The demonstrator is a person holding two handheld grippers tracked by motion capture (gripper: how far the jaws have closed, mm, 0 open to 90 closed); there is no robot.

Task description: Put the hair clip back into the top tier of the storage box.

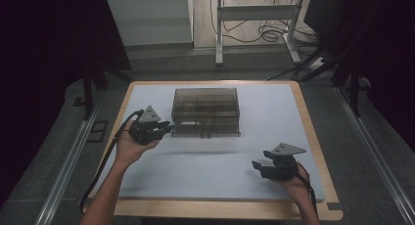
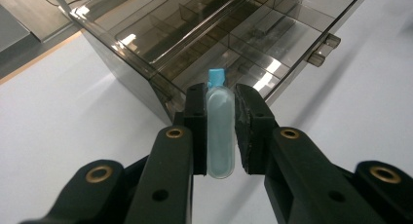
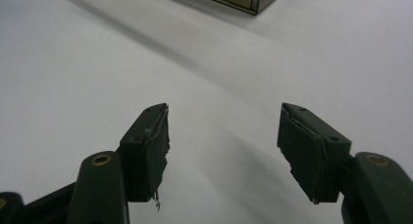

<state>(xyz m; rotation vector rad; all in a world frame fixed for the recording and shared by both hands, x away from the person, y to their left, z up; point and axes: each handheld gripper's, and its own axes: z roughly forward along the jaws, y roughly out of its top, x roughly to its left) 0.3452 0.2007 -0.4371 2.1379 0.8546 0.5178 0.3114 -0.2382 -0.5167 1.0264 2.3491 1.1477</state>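
White table mat [image 1: 215, 161] across the centre of the high view. Smoky clear drawer organiser [image 1: 206, 111] upper centre. Left gripper [image 1: 164, 129] at its left corner, clamped on small blue-capped vial [image 2: 220, 129]. Right gripper [image 1: 258, 167] lower right, jaws apart, empty.

The smoky plastic drawer box [image 1: 206, 111] is standing as the one obstacle on the white mat [image 1: 210, 171], sitting toward the mat's far middle. Its front drawer [image 2: 253, 48] is jutting out, its dividers splitting the inside into small compartments. The left gripper [image 1: 164, 128], clamping a small vial [image 2: 220, 131], is crowding the box's front left corner. In front of the box, bare mat is lying open around the right gripper [image 1: 258, 165].
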